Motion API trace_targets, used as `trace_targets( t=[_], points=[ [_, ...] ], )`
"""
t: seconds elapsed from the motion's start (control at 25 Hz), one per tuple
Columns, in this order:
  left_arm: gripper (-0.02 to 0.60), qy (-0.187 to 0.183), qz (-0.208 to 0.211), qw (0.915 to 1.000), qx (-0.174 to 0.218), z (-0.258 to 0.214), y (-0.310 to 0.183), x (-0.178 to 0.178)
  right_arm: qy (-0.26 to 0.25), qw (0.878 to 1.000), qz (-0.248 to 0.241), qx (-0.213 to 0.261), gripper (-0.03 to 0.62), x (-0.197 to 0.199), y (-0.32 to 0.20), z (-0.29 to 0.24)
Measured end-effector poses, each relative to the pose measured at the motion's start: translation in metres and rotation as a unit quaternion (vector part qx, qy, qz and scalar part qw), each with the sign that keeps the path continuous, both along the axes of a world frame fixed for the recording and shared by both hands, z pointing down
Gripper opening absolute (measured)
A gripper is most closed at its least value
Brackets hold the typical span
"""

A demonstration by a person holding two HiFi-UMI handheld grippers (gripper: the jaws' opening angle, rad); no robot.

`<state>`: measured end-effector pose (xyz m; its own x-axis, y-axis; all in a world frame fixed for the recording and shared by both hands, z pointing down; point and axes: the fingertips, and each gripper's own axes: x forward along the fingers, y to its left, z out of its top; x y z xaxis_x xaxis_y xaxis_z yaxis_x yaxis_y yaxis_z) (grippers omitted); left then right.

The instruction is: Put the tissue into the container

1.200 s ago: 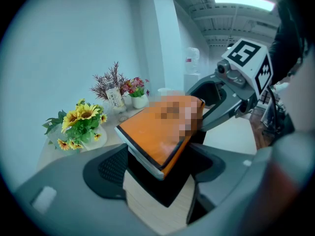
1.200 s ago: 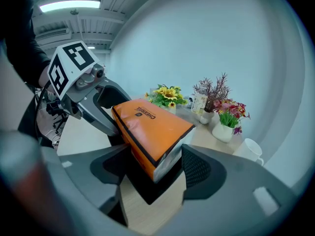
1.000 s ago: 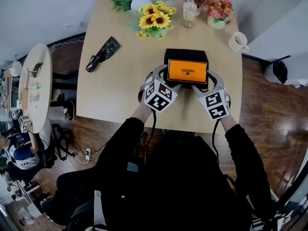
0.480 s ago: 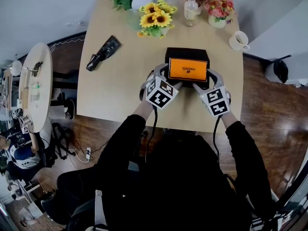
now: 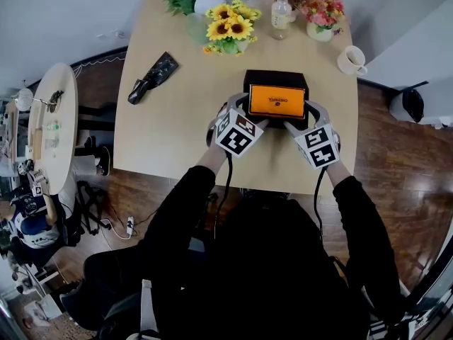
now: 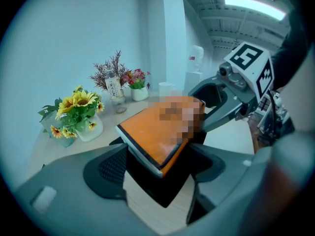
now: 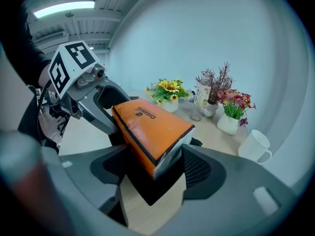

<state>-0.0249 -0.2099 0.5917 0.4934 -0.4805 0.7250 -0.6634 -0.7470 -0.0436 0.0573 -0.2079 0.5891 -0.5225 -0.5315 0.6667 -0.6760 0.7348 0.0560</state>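
Observation:
An orange tissue pack [image 5: 277, 100] lies tilted over the open top of a black box container [image 5: 276, 78] in the middle of the wooden table. My left gripper [image 5: 246, 112] clasps the pack's left end and my right gripper [image 5: 308, 112] its right end. In the left gripper view the pack [image 6: 152, 136] fills the gap between the jaws of the left gripper [image 6: 162, 166], with the container's black corner [image 6: 157, 188] below. The right gripper view shows the same: the pack [image 7: 147, 127] sits wedged in the right gripper [image 7: 155, 168], above the container [image 7: 147, 188].
At the table's far edge stand a sunflower pot [image 5: 228, 28], a small bottle [image 5: 280, 13] and a pink flower pot [image 5: 322, 11]. A white mug [image 5: 350, 61] is far right. A black crumpled object [image 5: 151, 78] lies at the left. A round side table [image 5: 53, 126] stands beyond.
Both grippers and the pack have edged slightly toward the far side, over the black container. Nothing was released or taken.

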Motion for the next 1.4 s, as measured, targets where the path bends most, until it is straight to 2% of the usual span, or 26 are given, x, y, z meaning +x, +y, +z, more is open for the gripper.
trace_targets(
  t=[0.44, 0.68, 1.08, 1.4],
  points=[
    [0.342, -0.002, -0.004, 1.0000, -0.004, 0.0020, 0.0012, -0.0003, 0.002, 1.000, 0.003, 0.001, 0.321, 0.0001, 0.0007, 0.0009],
    [0.327, 0.011, -0.025, 0.9995, -0.014, 0.0037, 0.0020, -0.0018, -0.009, 1.000, 0.012, -0.009, 0.319, 0.0001, 0.0000, 0.0032],
    [0.320, 0.005, -0.039, 0.9991, -0.014, 0.0035, 0.0034, -0.0005, -0.004, 1.000, 0.016, -0.005, 0.316, 0.0022, 0.0006, 0.0034],
    [0.321, -0.009, -0.043, 0.9988, 0.023, -0.0030, 0.0082, -0.0017, 0.024, 0.999, 0.009, 0.024, 0.304, 0.0082, 0.0054, -0.0032]
  ],
)
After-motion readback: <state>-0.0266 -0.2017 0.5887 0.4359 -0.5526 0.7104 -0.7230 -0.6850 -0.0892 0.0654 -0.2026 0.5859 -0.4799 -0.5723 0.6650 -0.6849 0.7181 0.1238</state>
